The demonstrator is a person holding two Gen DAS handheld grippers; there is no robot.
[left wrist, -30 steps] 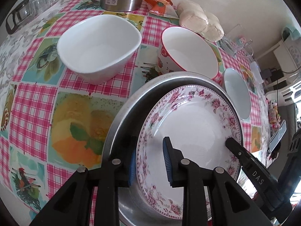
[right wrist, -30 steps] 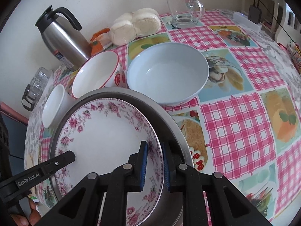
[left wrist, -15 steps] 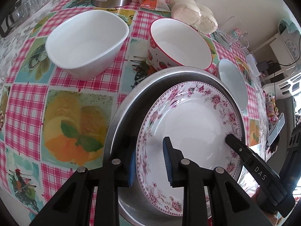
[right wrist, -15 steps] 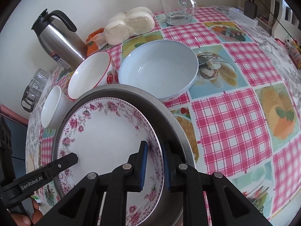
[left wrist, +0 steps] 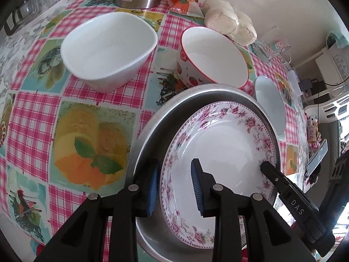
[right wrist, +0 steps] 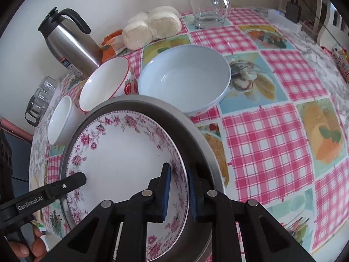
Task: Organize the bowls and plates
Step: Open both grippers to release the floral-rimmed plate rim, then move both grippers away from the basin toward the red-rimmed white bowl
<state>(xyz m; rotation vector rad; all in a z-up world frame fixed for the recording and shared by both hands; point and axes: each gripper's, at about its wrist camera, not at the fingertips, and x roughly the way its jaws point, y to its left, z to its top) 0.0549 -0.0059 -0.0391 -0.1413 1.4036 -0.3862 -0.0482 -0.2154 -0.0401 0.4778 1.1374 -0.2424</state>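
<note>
My left tongs [left wrist: 175, 188] straddle the near edge of the flowered plate [left wrist: 220, 150], which lies inside the metal pan [left wrist: 152, 128]; their jaws are opening, and the blue pads stand clear of the rim on either side, so they have let go. My right tongs [right wrist: 177, 193] sit over the opposite edge of the same plate, one pad inside it and one between plate and pan wall. Those jaws are opening too, and I see a sliver of gap at each pad (a narrow one), so no squeeze there either.

Just beyond the left tongs, past the pan, stands the white bowl [left wrist: 109, 48], and to its right the red-rimmed bowl [left wrist: 214, 54]. Ahead of the right tongs, touching the pan's far side, is the pale blue bowl [right wrist: 185, 76]. All rest on the checked tablecloth [right wrist: 266, 144]
</note>
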